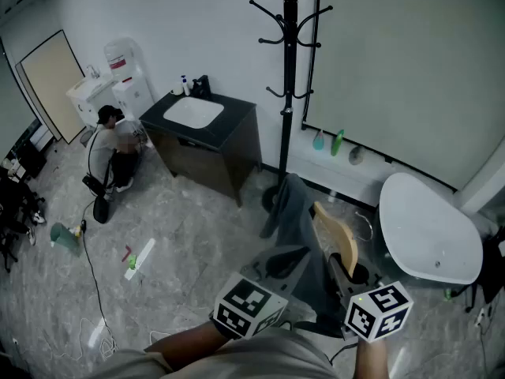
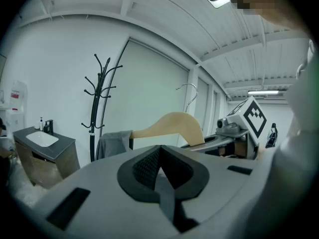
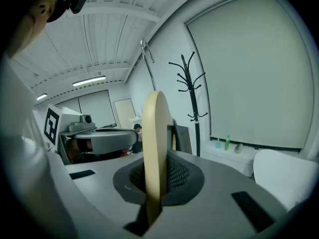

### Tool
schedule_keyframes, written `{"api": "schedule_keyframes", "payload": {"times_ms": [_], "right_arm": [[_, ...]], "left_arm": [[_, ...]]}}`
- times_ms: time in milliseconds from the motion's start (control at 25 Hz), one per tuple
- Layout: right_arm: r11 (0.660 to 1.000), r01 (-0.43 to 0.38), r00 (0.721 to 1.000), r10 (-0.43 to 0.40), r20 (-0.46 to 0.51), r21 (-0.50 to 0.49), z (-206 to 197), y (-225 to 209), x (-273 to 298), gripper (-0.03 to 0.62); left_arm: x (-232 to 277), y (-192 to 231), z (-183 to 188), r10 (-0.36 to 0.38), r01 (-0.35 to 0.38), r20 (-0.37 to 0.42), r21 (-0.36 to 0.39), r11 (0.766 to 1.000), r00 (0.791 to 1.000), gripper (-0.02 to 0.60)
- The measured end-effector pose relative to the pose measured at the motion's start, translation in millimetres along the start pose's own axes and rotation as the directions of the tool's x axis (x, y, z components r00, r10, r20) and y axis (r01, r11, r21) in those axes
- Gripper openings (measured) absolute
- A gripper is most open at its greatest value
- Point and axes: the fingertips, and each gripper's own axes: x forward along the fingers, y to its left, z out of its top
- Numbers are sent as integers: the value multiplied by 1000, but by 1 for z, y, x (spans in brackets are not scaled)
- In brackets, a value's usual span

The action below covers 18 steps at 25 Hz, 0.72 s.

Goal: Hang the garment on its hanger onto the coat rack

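The black coat rack (image 1: 288, 69) stands by the far wall, well beyond both grippers, also in view as the coat rack (image 2: 99, 93) and coat rack (image 3: 192, 98). My right gripper (image 1: 347, 271) is shut on the pale wooden hanger (image 3: 155, 133), held edge-on between its jaws, metal hook (image 3: 146, 54) pointing up. A grey garment (image 1: 296, 219) drapes over the hanger's far end (image 1: 335, 239). My left gripper (image 1: 272, 268) is close to the left of the hanger; its jaws (image 2: 159, 158) are shut with nothing between them. From there the hanger (image 2: 172, 123) and garment (image 2: 113, 143) show ahead.
A dark sink cabinet (image 1: 201, 133) stands left of the rack. A white tub (image 1: 430, 227) sits at the right. Bottles (image 1: 338, 142) stand on the low ledge under the window blind. A person (image 1: 110, 152) crouches at the far left beside a water dispenser (image 1: 130, 77). Cables lie on the floor.
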Motion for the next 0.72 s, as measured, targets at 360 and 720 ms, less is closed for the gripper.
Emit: {"api": "schedule_keyframes", "payload": {"times_ms": [360, 720], "right_arm": [[1000, -7, 1000, 7, -23, -1, -6, 1, -14, 15], [1000, -12, 1000, 12, -10, 22, -7, -22, -26, 15]], "left_arm": [[-7, -13, -8, 18, -19, -18, -24, 1000, 1000, 5], [7, -22, -6, 46, -46, -18, -14, 999, 999, 5]]}}
